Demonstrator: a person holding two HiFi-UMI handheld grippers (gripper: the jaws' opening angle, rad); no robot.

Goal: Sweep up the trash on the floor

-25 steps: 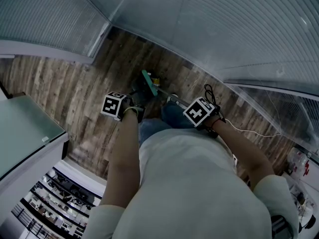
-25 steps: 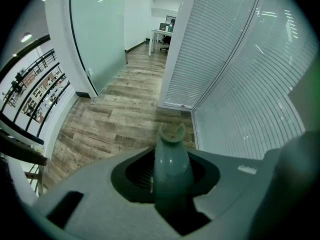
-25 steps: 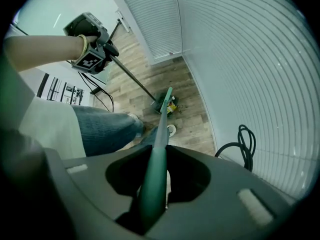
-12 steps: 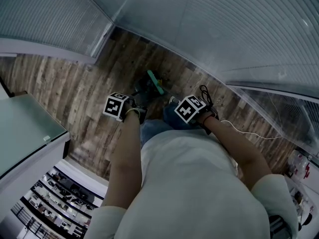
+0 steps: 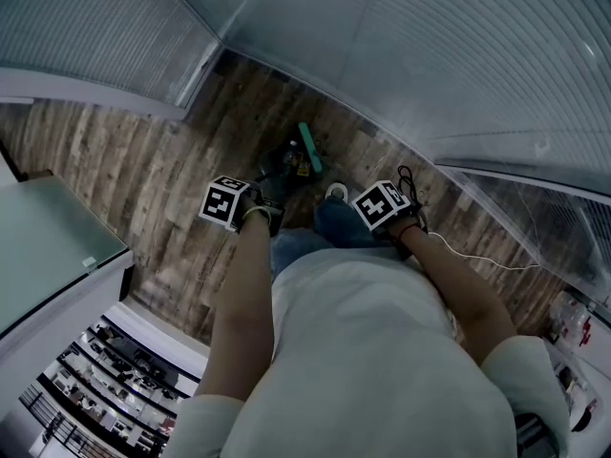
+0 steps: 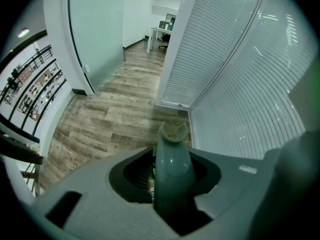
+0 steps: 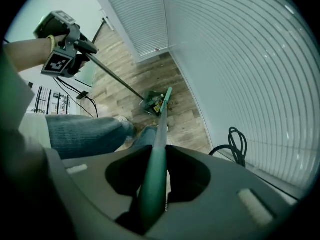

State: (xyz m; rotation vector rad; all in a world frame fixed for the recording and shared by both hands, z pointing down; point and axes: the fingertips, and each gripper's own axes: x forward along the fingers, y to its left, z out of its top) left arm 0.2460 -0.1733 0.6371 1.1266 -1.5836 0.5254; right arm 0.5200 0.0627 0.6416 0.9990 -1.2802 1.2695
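Two claws clamped: left claw [image 6: 170, 180] pinches dustpan handle [image 6: 171, 156], right claw [image 7: 154, 180] pinches green broom handle [image 7: 159, 143]; broom head [image 7: 165, 98] at dustpan [image 7: 151, 104], upper centre.

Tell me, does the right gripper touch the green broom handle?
Touching. The right gripper view shows the green broom handle passing between the jaws of the right gripper, which press on it from both sides with no gap.
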